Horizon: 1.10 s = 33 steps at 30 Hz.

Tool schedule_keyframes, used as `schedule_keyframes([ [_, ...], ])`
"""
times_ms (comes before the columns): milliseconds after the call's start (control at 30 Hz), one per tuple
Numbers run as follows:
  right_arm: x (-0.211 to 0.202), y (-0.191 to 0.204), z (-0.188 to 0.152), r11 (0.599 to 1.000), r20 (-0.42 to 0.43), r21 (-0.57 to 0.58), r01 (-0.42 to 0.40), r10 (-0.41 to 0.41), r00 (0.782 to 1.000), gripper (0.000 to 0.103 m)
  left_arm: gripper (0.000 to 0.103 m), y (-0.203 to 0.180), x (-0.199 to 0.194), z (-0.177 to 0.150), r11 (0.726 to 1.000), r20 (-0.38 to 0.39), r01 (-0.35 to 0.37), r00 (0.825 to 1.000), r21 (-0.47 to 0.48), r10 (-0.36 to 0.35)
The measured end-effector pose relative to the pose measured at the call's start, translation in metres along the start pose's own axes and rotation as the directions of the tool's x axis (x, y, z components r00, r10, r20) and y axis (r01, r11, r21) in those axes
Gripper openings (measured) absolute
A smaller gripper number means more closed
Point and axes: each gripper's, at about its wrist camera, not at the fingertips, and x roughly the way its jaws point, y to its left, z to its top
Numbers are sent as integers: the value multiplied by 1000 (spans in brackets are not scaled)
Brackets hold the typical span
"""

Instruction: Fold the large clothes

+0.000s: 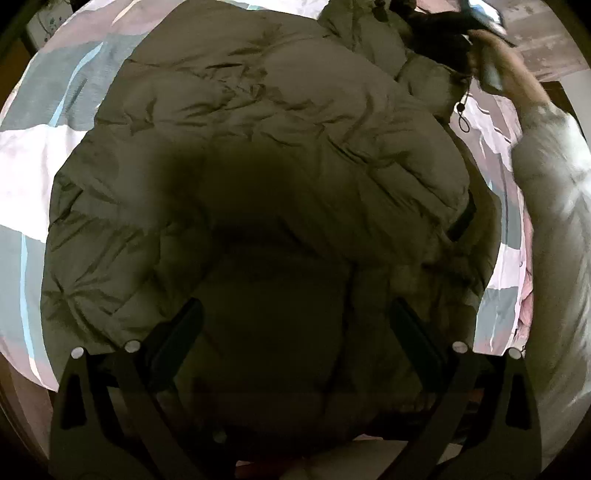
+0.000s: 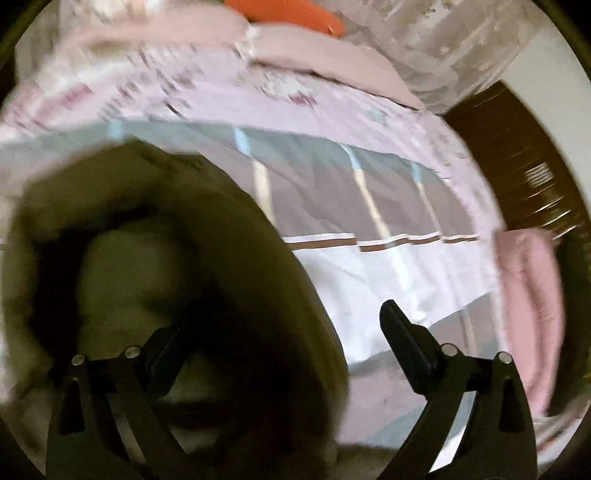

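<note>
The olive puffer jacket [image 1: 258, 155] lies spread on the bed, filling nearly the whole left wrist view, with the striped bedsheet [image 1: 33, 155] showing only round its edge from seven to eleven o'clock and in a strip at three o'clock. The left gripper [image 1: 295, 332] hangs over the jacket's near part with its jaws wide apart; that part sits in deep shadow, so I cannot tell whether the fingers [image 1: 177, 332] touch the fabric, but nothing is pinched between them. At one o'clock a person's forearm [image 1: 517, 77] and pale sleeve [image 1: 554, 206] reach in, blurred, and the dark thing at the hand is too smeared to name. A drawcord [image 1: 461, 114] dangles from the jacket's edge there.

The right wrist view is blurred throughout. The right gripper [image 2: 288, 332] stands wide open, empty between the jaws: its left finger [image 2: 170, 354] is over a dark olive fold of the jacket [image 2: 147, 229] at eight o'clock, its right finger [image 2: 406, 339] over bare bedsheet [image 2: 388, 273]. Pink pillows [image 2: 325, 59] lie at twelve o'clock, something orange [image 2: 288, 14] is cut off at the top, and a pink cloth [image 2: 528, 288] lies at three o'clock.
</note>
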Motion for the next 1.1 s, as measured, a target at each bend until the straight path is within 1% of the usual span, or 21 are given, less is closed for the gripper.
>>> schedule_keyframes([
  [67,17,5,-3,1000,-2,-4,7,-7,1000,16,101,2,5,1,1000,-12,-9,1000,2,9],
  [167,10,-12,-10,984,65,104,-145,138,988,10,101,0,9,3,1000,-30,1,1000,-17,-1],
  [233,-16,-23,-18,976,137,109,-188,172,975,9,101,2,3,1,1000,-32,16,999,-17,-16],
  [300,-60,-45,-31,950,247,119,-289,253,935,9,101,-3,-3,-1,1000,-19,26,999,1,-26],
  [367,-115,-76,-58,900,360,107,-422,361,860,8,101,-5,-14,-6,1000,12,22,1000,17,-22],
  [433,-171,-111,-98,836,450,40,-547,474,757,8,101,-2,-20,-9,1000,43,8,999,13,-9],
  [500,-211,-136,-139,789,489,-27,-613,546,681,8,101,-1,-25,-10,1000,72,-10,997,-8,11],
  [533,-236,-154,-174,752,508,-84,-653,596,622,8,101,2,-28,-12,1000,84,-14,996,-20,15],
  [567,-253,-163,-198,734,521,-126,-667,621,586,8,101,5,-32,-13,999,97,-15,995,-32,18],
  [600,-271,-176,-236,707,532,-200,-679,660,531,8,101,7,-36,-13,999,109,-15,994,-44,19],
  [633,-284,-183,-269,686,531,-263,-679,690,492,8,101,11,-42,-15,998,131,-8,991,-61,16],
  [700,-290,-191,-320,659,494,-333,-675,731,471,9,101,18,-57,-17,995,191,16,982,-98,3],
  [733,-285,-192,-343,643,450,-356,-678,754,479,10,101,20,-66,-20,993,235,23,972,-114,5],
  [767,-274,-189,-367,661,408,-359,-659,746,526,12,101,21,-72,-21,993,265,22,964,-120,10],
  [800,-257,-183,-385,695,363,-346,-630,718,593,15,101,19,-78,-22,992,307,14,951,-123,25],
  [833,-242,-179,-395,718,324,-331,-612,696,641,18,101,15,-82,-22,992,343,5,939,-124,38],
  [900,-194,-161,-413,807,218,-271,-524,582,784,21,101,12,-90,-23,990,405,4,913,-142,54],
  [967,-168,-142,-413,852,131,-299,-430,483,866,27,101,12,-104,-26,983,493,0,865,-183,92],
  [1000,-162,-131,-414,861,124,-353,-366,431,894,30,101,14,-109,-25,982,512,-3,853,-188,101],
  [1033,-162,-121,-416,864,154,-404,-302,389,908,38,101,10,-111,-23,983,528,-9,843,-182,105],
  [1100,-167,-107,-422,852,237,-497,-165,316,919,66,101,1,-109,-18,988,525,-28,845,-153,105],
])
